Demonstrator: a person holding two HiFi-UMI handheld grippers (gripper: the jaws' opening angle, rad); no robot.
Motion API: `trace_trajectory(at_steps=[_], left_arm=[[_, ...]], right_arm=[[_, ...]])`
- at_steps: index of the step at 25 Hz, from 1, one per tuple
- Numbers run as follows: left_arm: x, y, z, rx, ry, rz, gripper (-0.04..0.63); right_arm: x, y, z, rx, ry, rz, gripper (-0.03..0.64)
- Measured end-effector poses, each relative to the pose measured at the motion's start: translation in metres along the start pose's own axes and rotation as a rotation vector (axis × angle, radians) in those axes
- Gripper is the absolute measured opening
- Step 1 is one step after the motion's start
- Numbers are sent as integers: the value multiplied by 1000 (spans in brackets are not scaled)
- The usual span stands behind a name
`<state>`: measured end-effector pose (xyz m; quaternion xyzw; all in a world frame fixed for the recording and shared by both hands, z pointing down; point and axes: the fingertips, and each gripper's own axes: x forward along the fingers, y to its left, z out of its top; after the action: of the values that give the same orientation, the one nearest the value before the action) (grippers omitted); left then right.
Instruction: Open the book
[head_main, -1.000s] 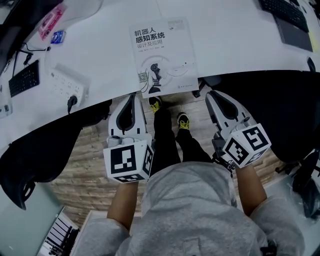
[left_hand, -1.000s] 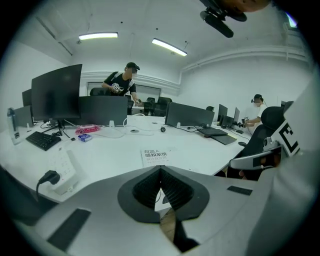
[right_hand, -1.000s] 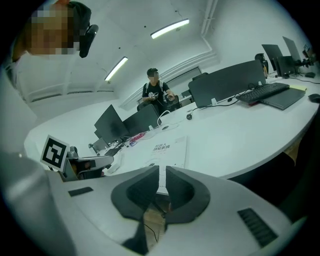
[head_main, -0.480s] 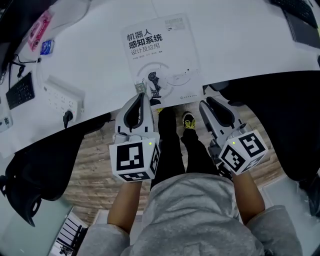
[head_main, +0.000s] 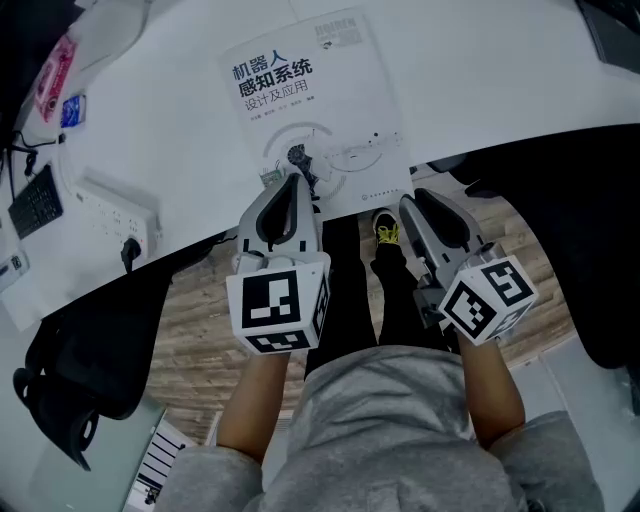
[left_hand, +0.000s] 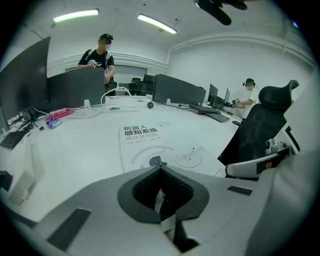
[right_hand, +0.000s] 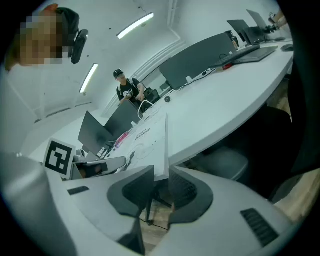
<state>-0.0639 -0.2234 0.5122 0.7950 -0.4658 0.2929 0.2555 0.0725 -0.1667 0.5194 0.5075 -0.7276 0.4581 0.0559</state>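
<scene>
In the head view, a closed book (head_main: 310, 100) is seen lying cover up on the white desk (head_main: 480, 80), with its lower edge close to the desk's rim. The lower left of the cover is hidden by the left gripper (head_main: 293, 180), whose tips are held over it. The right gripper (head_main: 408, 208) is placed at the book's lower right corner, just off the rim. That corner is partly covered by the gripper. A power strip (head_main: 115, 205) is seen left of the book, and a keyboard (head_main: 35, 200) is cut off by the frame's left edge.

In the left gripper view, the jaws of the left gripper (left_hand: 160, 167) are seen pressed together at the tips, with nothing held between them. The near edge of the book (left_hand: 145, 142) is hidden behind them, so contact with the cover cannot be judged. Only the title and part of the cover drawing are shown. Two people are seen far off, small and hard to make out.

In the right gripper view, the picture is tilted. The jaws of the right gripper (right_hand: 161, 182) are seen apart, one on each side of the corner of the book (right_hand: 150, 135), which juts into the gap. Whether either jaw touches it cannot be made out. Floor is seen below the corner.
</scene>
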Motion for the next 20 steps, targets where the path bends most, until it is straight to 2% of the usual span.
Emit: trace_trajectory(at_steps=[9, 13, 14, 15, 17, 18, 20], left_arm=[[1, 1, -1, -16, 2, -15, 6], [0, -1, -2, -23, 2, -27, 6], [-1, -1, -2, -31, 1, -33, 6], [-1, -1, -3, -38, 0, -38, 6], [0, -1, -3, -44, 1, -42, 6], [0, -2, -4, -41, 2, -43, 6], [1, -4, -5, -29, 2, -50, 6]], right_arm=[[-2, 15, 6, 16, -26, 86, 83], [-2, 23, 11, 226, -29, 240, 80], [-3, 28, 15, 232, -36, 264, 80], [-2, 30, 16, 195, -34, 255, 80], [5, 25, 9, 78, -9, 176, 80], [7, 23, 7, 68, -7, 165, 80], [5, 28, 12, 153, -42, 229, 78]])
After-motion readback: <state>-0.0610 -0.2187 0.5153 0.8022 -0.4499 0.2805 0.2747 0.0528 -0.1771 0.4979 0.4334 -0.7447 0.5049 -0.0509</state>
